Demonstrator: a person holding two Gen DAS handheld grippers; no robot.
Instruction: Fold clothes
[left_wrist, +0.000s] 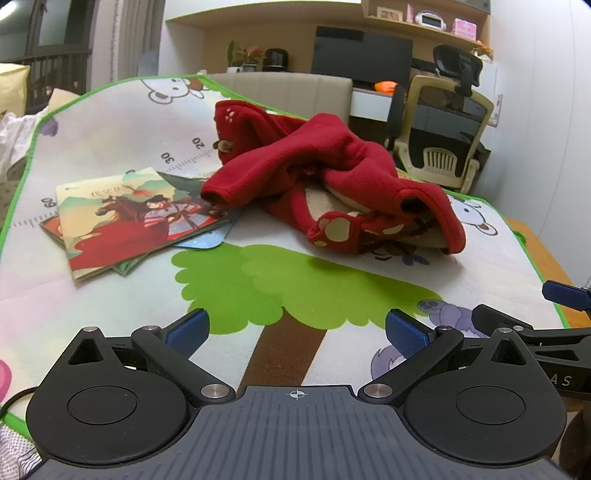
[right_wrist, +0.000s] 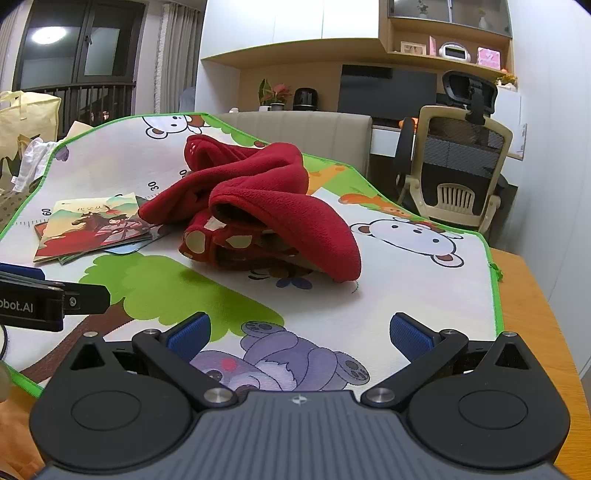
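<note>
A play mat (left_wrist: 110, 302) is spread over the table (right_wrist: 532, 302). On the mat, a crumpled garment (left_wrist: 332, 166) is heaped, with some books (left_wrist: 136, 218) stacked just to its left (one sleeve touches them). A chair (right_wrist: 458, 173) is placed behind the table, to the right.

Cartoon play mat (left_wrist: 110, 122) spread over wooden table (right_wrist: 532, 295), green-edged, printed with tree, bears, ruler scale. Picture books (left_wrist: 136, 218) stacked on mat's left part, overlapping. Beige mesh office chair (right_wrist: 461, 166) placed beyond mat's far right corner. Potted plant (right_wrist: 275, 94) and black pot (right_wrist: 306, 99) seen behind mat. Yellow bag (right_wrist: 26, 122) left of mat.
</note>
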